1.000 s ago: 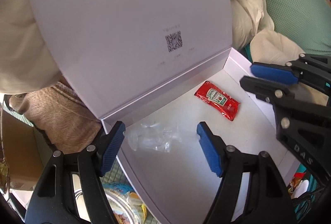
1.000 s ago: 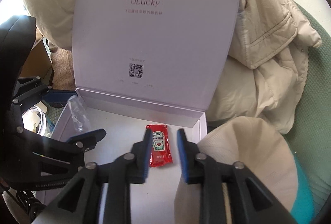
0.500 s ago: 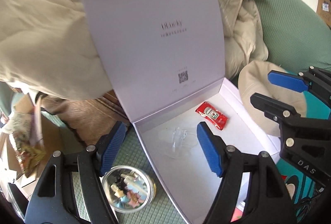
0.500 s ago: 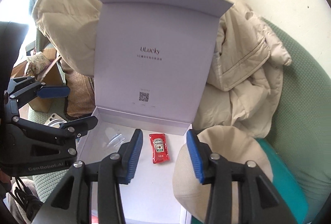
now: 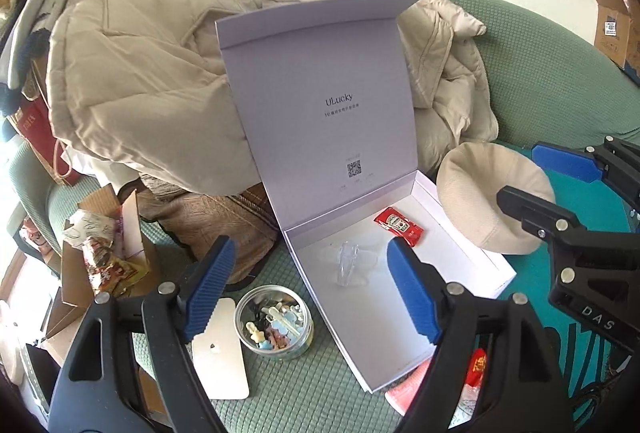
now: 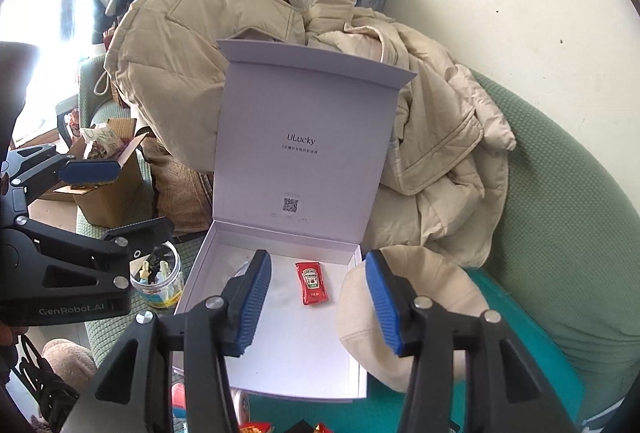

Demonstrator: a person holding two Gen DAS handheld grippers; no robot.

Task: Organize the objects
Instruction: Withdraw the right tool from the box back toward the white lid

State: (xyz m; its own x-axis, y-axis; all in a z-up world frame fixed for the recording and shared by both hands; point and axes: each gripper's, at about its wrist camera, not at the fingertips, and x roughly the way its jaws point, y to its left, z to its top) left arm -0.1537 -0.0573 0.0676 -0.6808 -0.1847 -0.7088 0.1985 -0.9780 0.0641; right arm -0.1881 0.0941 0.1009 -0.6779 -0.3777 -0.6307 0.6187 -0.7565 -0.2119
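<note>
Between picks. Ketchup packet (image 6: 312,282) and clear plastic piece (image 5: 351,262) lie apart in open box (image 6: 280,361). Left gripper (image 5: 312,289) and right gripper (image 6: 318,303) hover above, jaws just opening, nothing between. Next, probably: grab another loose item, maybe jar (image 5: 273,321) beside box.

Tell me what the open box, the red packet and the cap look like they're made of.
Box: probably rigid matte white card, with crisp folded lid edges. Red packet: glossy printed film or foil, light glinting off it. Cap: beige woven fabric, soft and matte, with faint ribbing.
</note>
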